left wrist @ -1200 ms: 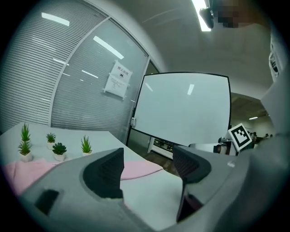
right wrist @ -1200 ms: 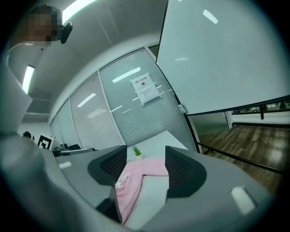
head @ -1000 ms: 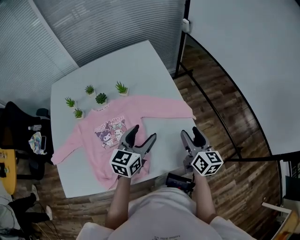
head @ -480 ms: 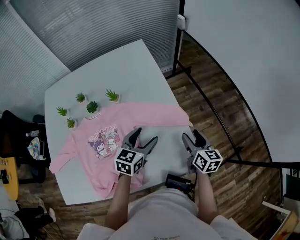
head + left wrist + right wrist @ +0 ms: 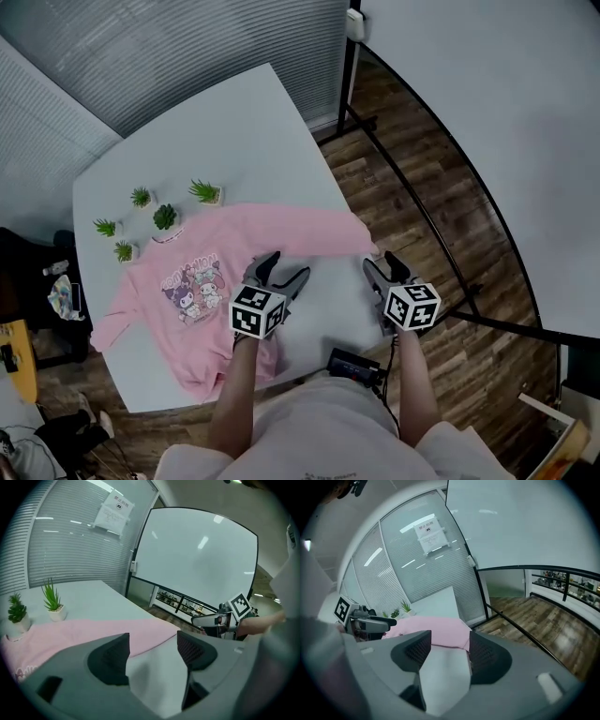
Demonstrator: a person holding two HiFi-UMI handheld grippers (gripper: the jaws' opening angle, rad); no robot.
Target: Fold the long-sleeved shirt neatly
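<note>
Pink long-sleeved shirt [image 5: 202, 291] lies spread flat on the white table [image 5: 234, 122], print up, one sleeve reaching toward the table's right edge. Left gripper [image 5: 284, 270] hovers at the shirt's side, jaws wide apart, just narrowing slightly, nothing gripped. Right gripper [image 5: 382, 265] is near the sleeve's cuff, jaws parted and empty.

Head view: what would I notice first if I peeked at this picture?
The big pink shirt with cartoon characters, spread flat on the white table. Four tiny potted plants sit just past its collar. Near the table's close edge, the left tongs and right tongs, each wearing a checkered cube, hover open and empty.
</note>
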